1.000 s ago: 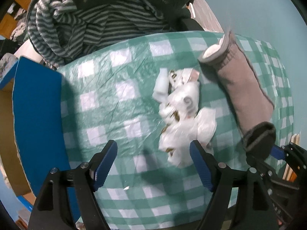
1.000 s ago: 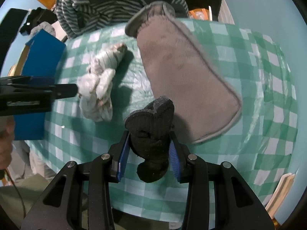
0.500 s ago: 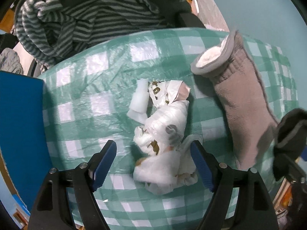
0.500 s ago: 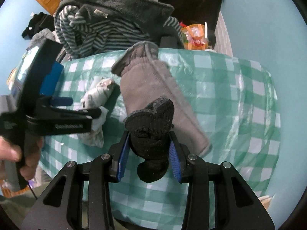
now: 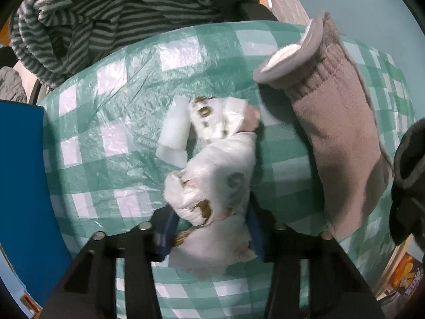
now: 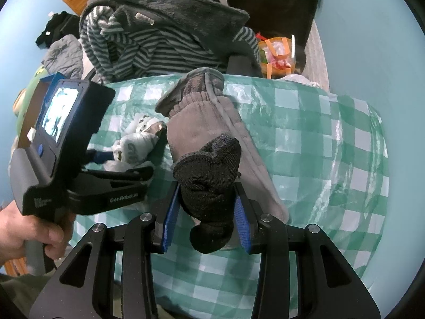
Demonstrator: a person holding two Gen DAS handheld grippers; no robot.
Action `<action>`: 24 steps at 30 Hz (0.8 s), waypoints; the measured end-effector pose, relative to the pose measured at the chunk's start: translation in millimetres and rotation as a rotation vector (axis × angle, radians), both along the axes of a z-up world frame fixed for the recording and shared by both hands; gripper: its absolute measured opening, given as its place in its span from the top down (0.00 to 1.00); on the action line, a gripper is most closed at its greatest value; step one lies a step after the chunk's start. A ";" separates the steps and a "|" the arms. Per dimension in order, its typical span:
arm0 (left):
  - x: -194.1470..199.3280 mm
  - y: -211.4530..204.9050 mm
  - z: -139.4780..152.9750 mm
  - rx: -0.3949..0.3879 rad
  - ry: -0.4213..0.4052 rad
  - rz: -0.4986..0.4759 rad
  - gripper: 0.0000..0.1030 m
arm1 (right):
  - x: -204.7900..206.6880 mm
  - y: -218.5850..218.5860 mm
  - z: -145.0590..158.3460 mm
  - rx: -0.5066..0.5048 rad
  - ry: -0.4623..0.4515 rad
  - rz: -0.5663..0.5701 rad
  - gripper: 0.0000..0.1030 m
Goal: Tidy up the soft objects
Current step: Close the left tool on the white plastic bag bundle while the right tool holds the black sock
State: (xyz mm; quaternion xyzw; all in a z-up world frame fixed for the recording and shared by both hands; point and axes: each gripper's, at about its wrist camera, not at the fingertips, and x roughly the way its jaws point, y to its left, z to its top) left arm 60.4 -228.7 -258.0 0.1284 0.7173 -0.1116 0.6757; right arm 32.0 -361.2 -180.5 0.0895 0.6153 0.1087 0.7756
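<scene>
A crumpled white patterned cloth (image 5: 217, 180) lies mid-table on the green checked tablecloth (image 5: 111, 122). My left gripper (image 5: 211, 228) points straight down over it, jaws closing, with the blue pads against both sides of the cloth's near end. The right wrist view shows that gripper (image 6: 119, 163) at the cloth (image 6: 138, 143) from the side. A long grey fleece sock (image 5: 342, 138) lies to the right of the cloth. My right gripper (image 6: 205, 212) is shut on a balled dark sock (image 6: 209, 170), held above the grey sock (image 6: 207, 122).
A striped garment (image 5: 106, 13) and a dark fleece are piled behind the table's far edge. A blue box (image 5: 21, 172) stands at the left. An orange bag (image 6: 276, 53) sits at the back right. A person's hand (image 6: 26, 234) grips the left handle.
My left gripper has come down over the white cloth and its jaws have narrowed from wide open onto the cloth. The right gripper has lifted back with the dark sock.
</scene>
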 end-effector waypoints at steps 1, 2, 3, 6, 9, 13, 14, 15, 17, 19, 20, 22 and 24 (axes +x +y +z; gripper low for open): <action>-0.5 1.7 1.2 -0.008 -0.005 0.002 0.60 | 0.2 0.1 0.3 0.000 -0.001 0.000 0.62; -0.8 3.0 2.0 -0.014 -0.006 0.003 0.63 | 0.6 0.4 0.9 0.000 -0.002 0.000 0.62; -1.7 3.6 2.9 -0.018 -0.006 0.001 0.64 | 0.6 0.5 1.6 -0.001 -0.003 -0.001 0.62; -4.8 6.1 6.8 -0.015 -0.013 -0.014 0.66 | 1.9 1.2 3.3 0.000 -0.006 -0.001 0.62; -8.6 10.6 12.1 -0.017 -0.023 -0.026 0.67 | 1.6 3.0 5.5 -0.002 -0.008 -0.001 0.62; -12.9 19.8 22.9 -0.036 -0.037 -0.023 0.68 | 1.7 6.4 9.6 -0.005 -0.009 -0.004 0.62; -13.5 21.8 26.1 -0.042 -0.043 -0.025 0.68 | 1.5 7.6 11.3 -0.006 -0.012 -0.005 0.62; -15.3 24.4 31.0 -0.048 -0.055 -0.029 0.68 | 1.5 8.7 12.5 -0.006 -0.014 -0.004 0.62; -18.4 28.9 38.4 -0.059 -0.073 -0.040 0.68 | 0.7 12.1 15.9 -0.008 -0.019 -0.004 0.62; -22.4 35.0 46.3 -0.065 -0.089 -0.053 0.68 | 0.0 15.8 19.1 -0.011 -0.023 -0.005 0.62; -23.4 39.3 49.5 -0.068 -0.095 -0.059 0.68 | -0.6 17.6 20.5 -0.011 -0.024 -0.005 0.62; -26.8 45.5 56.9 -0.074 -0.105 -0.064 0.68 | -2.0 21.8 23.9 -0.010 -0.027 -0.006 0.62; -28.4 52.5 63.2 -0.079 -0.114 -0.066 0.68 | -3.4 25.8 27.2 -0.011 -0.031 -0.005 0.62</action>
